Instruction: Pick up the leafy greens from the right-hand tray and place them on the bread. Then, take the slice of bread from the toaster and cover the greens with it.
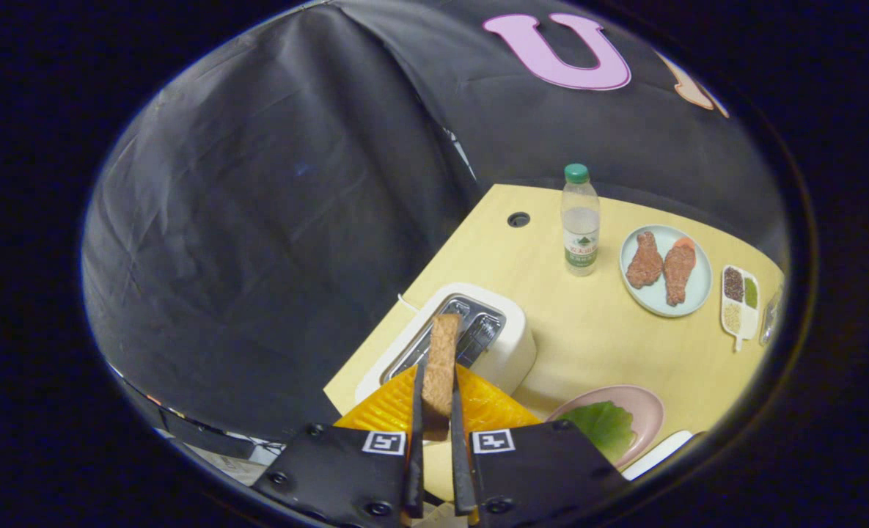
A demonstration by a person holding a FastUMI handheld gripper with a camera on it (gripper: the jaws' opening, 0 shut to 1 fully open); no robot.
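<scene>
Between the two black fingers (418, 440) of the gripper (435, 433), a brown slice of bread (440, 367) is held on edge, upright, with both fingers pressed narrowly against its flat faces. The slice is seen lifted clear above the white toaster (507, 356), whose two metal slots (471, 330) lie just beyond its top edge. Under the slice and ahead of the fingers, an orange ribbed tray (493, 407) is seen, touching or overlapping the near side of the toaster; which of the two cannot be told. To the right of the fingers, a pink plate (643, 411) is set on the pale wooden table (595, 337), and the leafy greens (601, 425) are seen lying on it; whether bread lies under them cannot be made out. A white edge of some flat object (658, 455) is seen just beside the pink plate.

Farther across the table, a clear water bottle (579, 220) with a green cap is stood upright. To its right, a pale blue plate (691, 290) is placed, bearing two brown pieces of meat (661, 264) side by side. Beyond that plate, a small white divided dish (741, 297) with dark, green and pale fillings is laid. A round cable hole (518, 218) is seen in the table near the bottle.
</scene>
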